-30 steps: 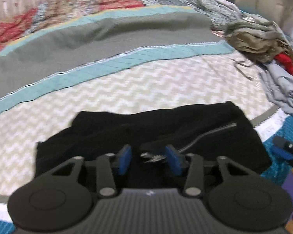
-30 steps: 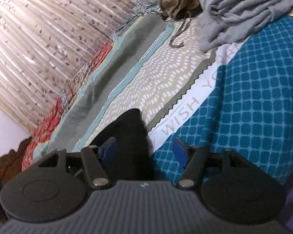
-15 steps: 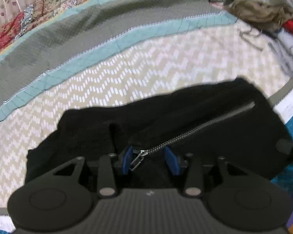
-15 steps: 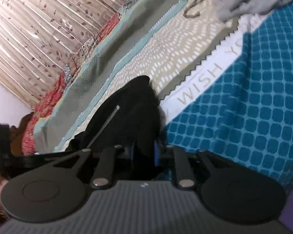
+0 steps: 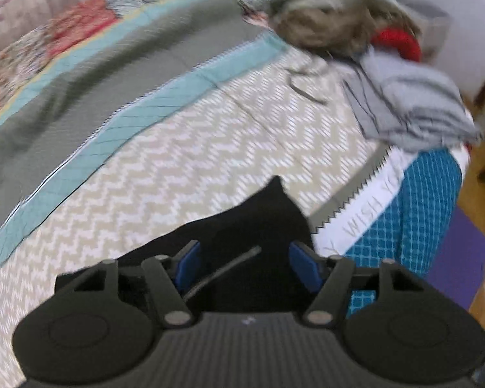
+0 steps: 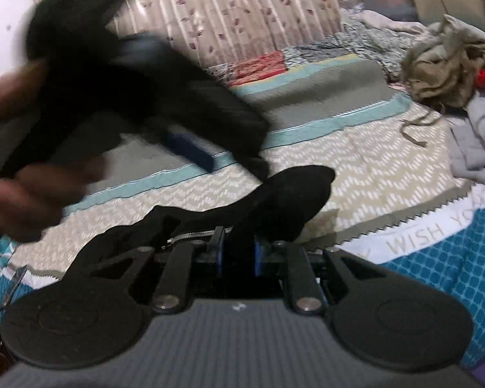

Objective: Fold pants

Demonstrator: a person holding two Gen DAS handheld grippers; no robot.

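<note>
The black pants (image 5: 255, 223) lie bunched on the zigzag bedspread near the bed's front edge, a silver zipper (image 5: 223, 271) showing. My left gripper (image 5: 247, 263) is open, its blue pads either side of the fabric without pinching it. In the right wrist view my right gripper (image 6: 237, 253) is shut on a fold of the black pants (image 6: 284, 200) beside the zipper (image 6: 190, 236). The left gripper (image 6: 190, 148) also shows there, blurred, held in a hand above the pants at upper left.
A pile of clothes sits at the bed's far right: an olive garment (image 5: 323, 22), a grey one (image 5: 414, 106), something red (image 5: 401, 42). A teal patterned blanket (image 5: 426, 200) hangs over the bed's front edge. A curtain (image 6: 242, 9) is behind the bed.
My left gripper let go of the zipper edge, opened and swung up and right. My right gripper stays shut on the pants and has lifted and turned toward the bed.
</note>
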